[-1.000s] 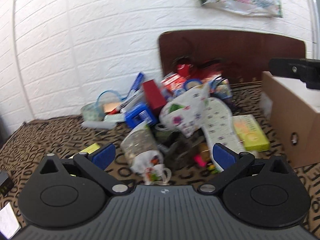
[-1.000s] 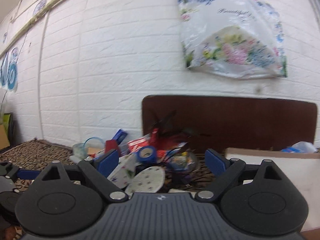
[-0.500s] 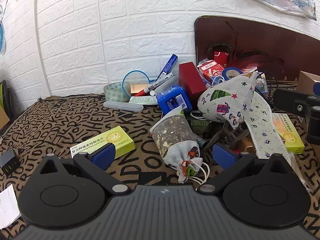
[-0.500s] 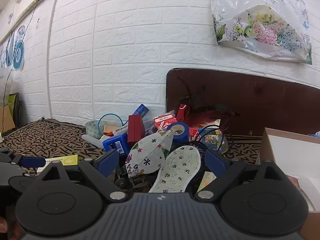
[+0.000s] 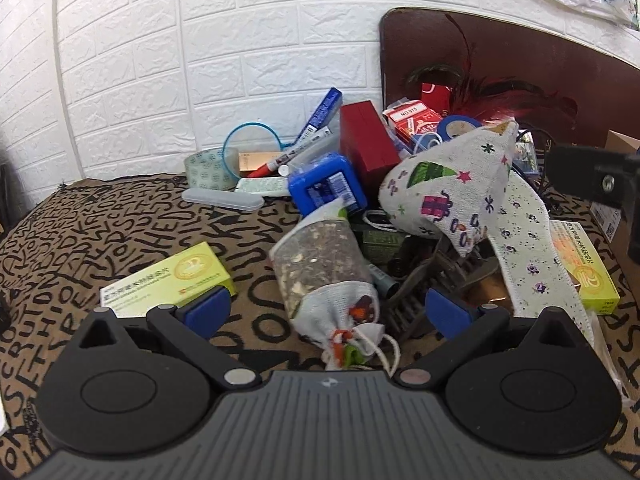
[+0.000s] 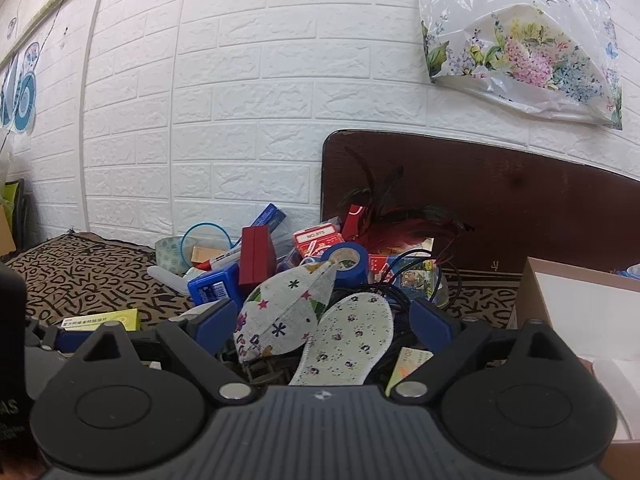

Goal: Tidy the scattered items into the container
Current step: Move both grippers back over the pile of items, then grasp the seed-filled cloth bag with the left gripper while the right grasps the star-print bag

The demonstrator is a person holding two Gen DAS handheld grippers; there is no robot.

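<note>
We judge the tidying barely begun: the pile (image 5: 360, 200) lies left of the box (image 6: 580, 304), where little shows. Our left gripper (image 5: 326, 312) gapes empty around the pouch (image 5: 332, 280); our right gripper (image 6: 320, 320) gapes empty too.

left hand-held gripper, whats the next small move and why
Probably ease the left hand-held gripper forward and down, then close on the drawstring pouch. Its jaws are open and empty, the pouch lies on the patterned cloth right between them, nearest of the pile, and nothing rests on top of it.
</note>
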